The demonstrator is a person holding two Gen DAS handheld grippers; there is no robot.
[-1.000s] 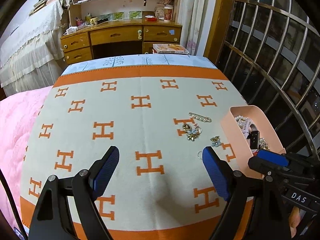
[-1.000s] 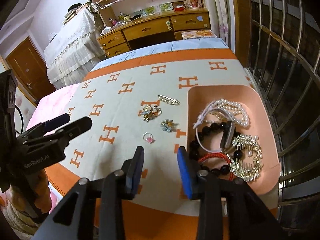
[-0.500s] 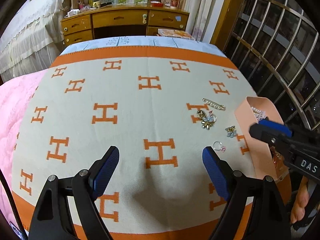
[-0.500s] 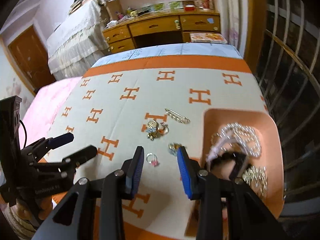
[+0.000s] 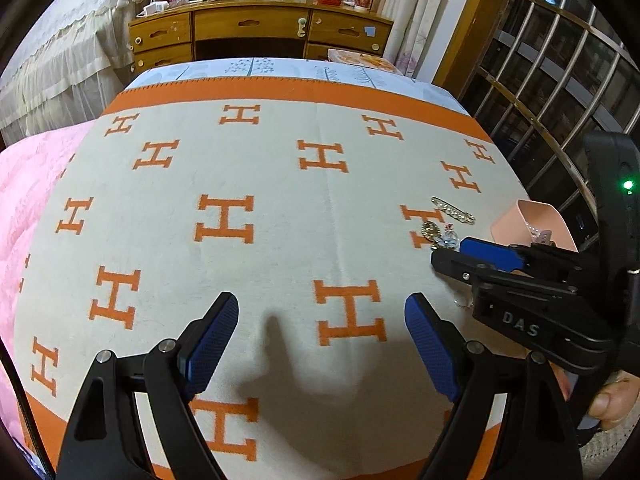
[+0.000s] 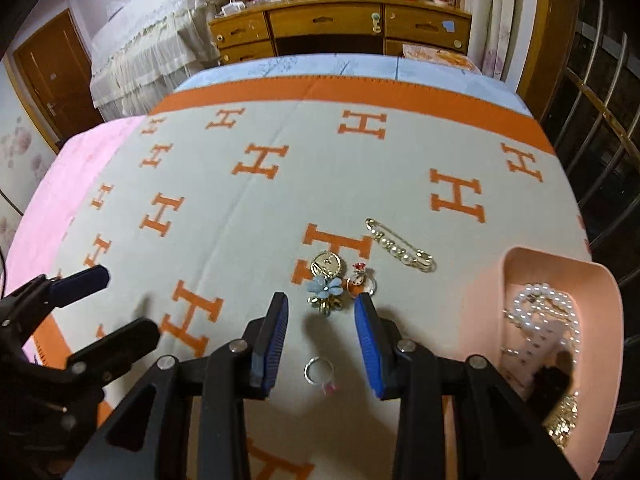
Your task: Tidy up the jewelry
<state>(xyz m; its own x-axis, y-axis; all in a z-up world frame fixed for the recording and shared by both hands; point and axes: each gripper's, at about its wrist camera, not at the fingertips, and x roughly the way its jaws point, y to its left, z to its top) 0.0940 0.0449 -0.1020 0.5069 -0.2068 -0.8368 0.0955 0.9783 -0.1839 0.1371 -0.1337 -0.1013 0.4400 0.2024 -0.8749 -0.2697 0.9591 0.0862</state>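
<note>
At the far left of the right wrist view the left gripper (image 6: 104, 300) hangs over the cream blanket (image 6: 248, 216) with orange H marks, its blue-padded jaws spread wide and nothing between them; in its own view only bare blanket and its shadow lie between the pads. Further right, the right gripper (image 6: 320, 312) points down at the blanket with its jaws partly apart and unclenched, grasping nothing. A small silver ring (image 6: 318, 372) with a pink stone lies on the blanket in the gap between its two fingers, close to the camera, touching neither pad. Just beyond the fingertips lies a cluster: a blue flower piece (image 6: 325, 289) with gold below it, a round gold pendant (image 6: 326, 265) behind it, and a small ring with a red-and-white charm (image 6: 360, 280) just beside them. Further right and back, a gold safety-pin brooch (image 6: 400, 245) set with pearls lies at a slant, apart from the cluster. At the right edge stands the pink tray (image 6: 480, 304), holding a pearl strand (image 6: 544, 304) and other pieces, partly in shadow.
</note>
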